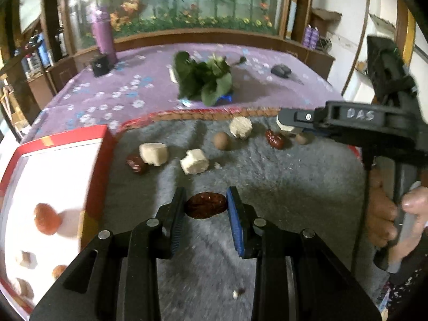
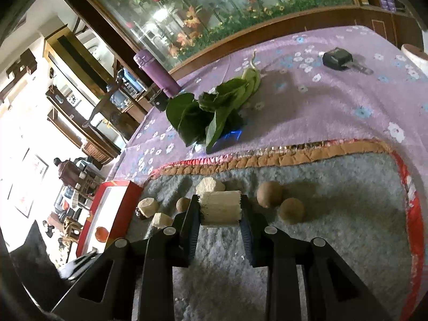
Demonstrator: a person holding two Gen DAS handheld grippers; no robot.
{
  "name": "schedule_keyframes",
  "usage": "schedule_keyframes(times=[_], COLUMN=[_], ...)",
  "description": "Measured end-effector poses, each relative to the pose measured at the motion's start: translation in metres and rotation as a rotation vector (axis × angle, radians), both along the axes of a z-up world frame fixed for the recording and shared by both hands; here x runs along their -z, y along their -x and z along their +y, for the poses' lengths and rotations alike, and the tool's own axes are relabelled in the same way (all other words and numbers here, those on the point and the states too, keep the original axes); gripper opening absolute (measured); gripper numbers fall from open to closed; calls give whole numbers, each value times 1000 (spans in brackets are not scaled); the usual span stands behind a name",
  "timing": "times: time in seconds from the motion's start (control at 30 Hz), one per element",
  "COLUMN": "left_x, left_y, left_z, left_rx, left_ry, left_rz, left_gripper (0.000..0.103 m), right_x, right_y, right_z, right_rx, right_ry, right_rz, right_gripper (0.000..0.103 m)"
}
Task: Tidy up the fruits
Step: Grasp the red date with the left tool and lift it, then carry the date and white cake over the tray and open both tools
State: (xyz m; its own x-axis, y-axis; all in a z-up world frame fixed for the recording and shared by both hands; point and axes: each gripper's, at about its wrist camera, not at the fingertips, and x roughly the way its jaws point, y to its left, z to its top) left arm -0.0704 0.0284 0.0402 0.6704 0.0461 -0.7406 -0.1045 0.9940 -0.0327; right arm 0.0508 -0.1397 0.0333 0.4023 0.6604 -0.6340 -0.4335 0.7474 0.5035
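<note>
Left wrist view: left gripper pinches a red date between its pads, box just left for sorting; right gripper clamps a pale chunk.

A bunch of dark green leafy vegetable is lying on the purple flowered tablecloth, a tall purple plastic bottle is standing near its far edge, and a black car key is resting well apart

Wrinkled dark-red dried date lies crosswise, clamped between pads above grey fleece mat. Pale cream cylindrical fruit chunk likewise clamped, lying sideways.
</note>
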Motion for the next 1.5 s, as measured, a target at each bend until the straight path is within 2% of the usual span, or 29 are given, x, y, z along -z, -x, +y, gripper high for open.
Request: schedule_keyframes(times=[0.23,0.47,0.6,0.93,1.23,1.5], left_x=[-24,-51,-57,-55,-49,-43], left_y=[30,63,78,107,126,127], left_z=[12,37,55,106,136,147], left_rx=[-63,-132,-178,-318,-388,-405], left_ry=[-58,-139,-167,-199,-192,-181], left_rz=[-87,-182,-210,-235,-240,-238], left_gripper=[28,28,28,29,29,29], right_x=[-6,-4,-15,-39,-20,-4], right_y=[2,6,24,94,138,135], right_z=[-8,4,29,138,196,203], right_rx=[68,63,4,-226,-338,-347], right_ry=[15,31,13,-95,-99,-53], right_rz=[-92,-91,-86,-96,-57,-42], right_gripper=[28,28,28,28,28,28])
